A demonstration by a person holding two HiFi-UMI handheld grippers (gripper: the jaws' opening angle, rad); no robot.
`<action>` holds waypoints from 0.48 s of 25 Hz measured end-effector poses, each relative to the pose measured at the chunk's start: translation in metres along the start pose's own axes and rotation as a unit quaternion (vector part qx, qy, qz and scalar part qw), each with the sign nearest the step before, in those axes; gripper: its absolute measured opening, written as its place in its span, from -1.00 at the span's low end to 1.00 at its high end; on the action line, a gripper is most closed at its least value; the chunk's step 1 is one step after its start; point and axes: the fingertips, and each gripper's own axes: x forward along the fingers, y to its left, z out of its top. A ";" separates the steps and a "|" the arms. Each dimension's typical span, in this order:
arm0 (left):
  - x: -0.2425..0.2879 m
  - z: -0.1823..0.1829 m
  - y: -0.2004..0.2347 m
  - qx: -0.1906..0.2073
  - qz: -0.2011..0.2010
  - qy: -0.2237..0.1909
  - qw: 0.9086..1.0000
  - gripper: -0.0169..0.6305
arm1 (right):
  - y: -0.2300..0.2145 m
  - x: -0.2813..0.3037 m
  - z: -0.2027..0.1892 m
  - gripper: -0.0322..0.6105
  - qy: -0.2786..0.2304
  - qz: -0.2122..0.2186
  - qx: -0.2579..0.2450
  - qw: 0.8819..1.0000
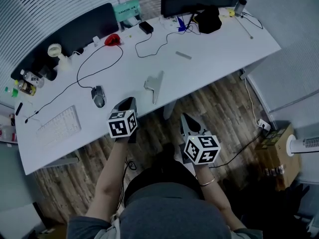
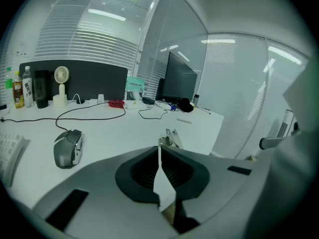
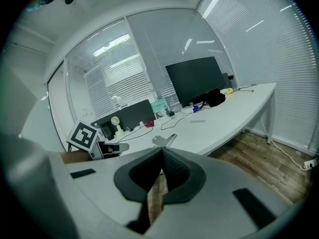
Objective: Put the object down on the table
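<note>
Grey angled metal bracket (image 1: 154, 85) lies on white desk (image 1: 214, 54) near front edge, right of grey computer mouse (image 1: 98, 95), untouched. Put-down looks done. Left gripper (image 1: 128, 102) jaws together, empty. Right gripper (image 1: 186, 118) likewise, off desk. Next, likely: clear away without nudging bracket.

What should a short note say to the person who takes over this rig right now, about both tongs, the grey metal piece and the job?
Left tongs: shut, nothing between them, held at the front edge of the white table.
Right tongs: shut, empty, off the table, above the wooden floor.
Grey metal piece: lies on the table near its front edge, apart from both tongs.
Done: the piece appears to be put down and released.
Left: seemingly nothing; only keep both tongs away from the piece.
</note>
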 end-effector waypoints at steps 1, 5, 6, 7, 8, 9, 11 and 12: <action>-0.004 -0.002 0.000 -0.001 0.000 -0.001 1.000 -0.85 | 0.002 0.000 0.000 -0.89 -0.001 0.001 -0.003 1.000; -0.019 -0.008 -0.004 0.006 -0.001 -0.003 1.000 -0.86 | 0.010 -0.001 0.001 -0.89 -0.004 0.006 -0.016 1.000; -0.023 -0.010 -0.005 0.007 -0.001 -0.004 1.000 -0.86 | 0.012 -0.002 0.002 -0.89 -0.004 0.008 -0.018 1.000; -0.028 -0.011 -0.006 0.009 -0.001 -0.005 1.000 -0.86 | 0.014 -0.002 0.002 -0.89 -0.005 0.009 -0.019 1.000; -0.032 -0.012 -0.007 0.011 -0.002 -0.006 1.000 -0.86 | 0.016 -0.003 0.002 -0.89 -0.005 0.010 -0.021 1.000; -0.036 -0.013 -0.007 0.014 -0.002 -0.008 1.000 -0.86 | 0.018 -0.003 0.002 -0.89 -0.006 0.011 -0.022 1.000; -0.043 -0.014 -0.008 0.018 -0.002 -0.013 1.000 -0.86 | 0.023 -0.004 0.001 -0.89 -0.006 0.014 -0.025 1.000; -0.047 -0.014 -0.009 0.020 -0.003 -0.015 1.000 -0.86 | 0.025 -0.005 0.000 -0.89 -0.005 0.016 -0.027 0.999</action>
